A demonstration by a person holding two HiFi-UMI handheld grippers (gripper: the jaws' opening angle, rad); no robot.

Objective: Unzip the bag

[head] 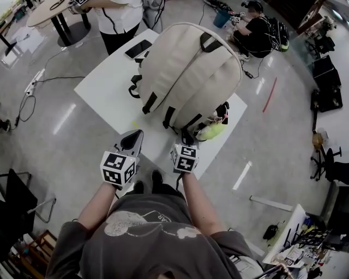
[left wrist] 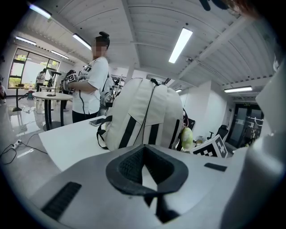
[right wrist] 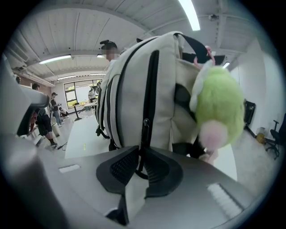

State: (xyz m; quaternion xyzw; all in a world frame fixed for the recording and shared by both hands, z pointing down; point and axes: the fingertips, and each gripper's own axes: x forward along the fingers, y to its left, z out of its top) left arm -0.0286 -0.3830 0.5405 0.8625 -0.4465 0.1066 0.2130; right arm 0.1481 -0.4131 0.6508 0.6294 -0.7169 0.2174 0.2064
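A beige backpack (head: pixel 185 71) with black straps lies on a white table (head: pixel 106 90), and a green plush charm (head: pixel 211 131) hangs at its near end. My right gripper (head: pixel 184 143) is at that near end, just left of the charm. In the right gripper view the right gripper (right wrist: pixel 142 150) is shut on the black zipper pull (right wrist: pixel 144 134), which hangs from the bag's (right wrist: pixel 129 98) dark zipper line beside the plush (right wrist: pixel 219 103). My left gripper (head: pixel 133 139) hovers over the table's near edge, apart from the bag. Its pads (left wrist: pixel 143 150) meet, with nothing between them, and point toward the backpack (left wrist: pixel 143 112).
A phone (head: pixel 138 48) lies on the table's far side by the bag. A person (head: pixel 117 22) stands behind the table, and another person (head: pixel 256 32) sits on the floor at the back right. A round table (head: pixel 52 11) stands at the far left. Cables run over the floor at left.
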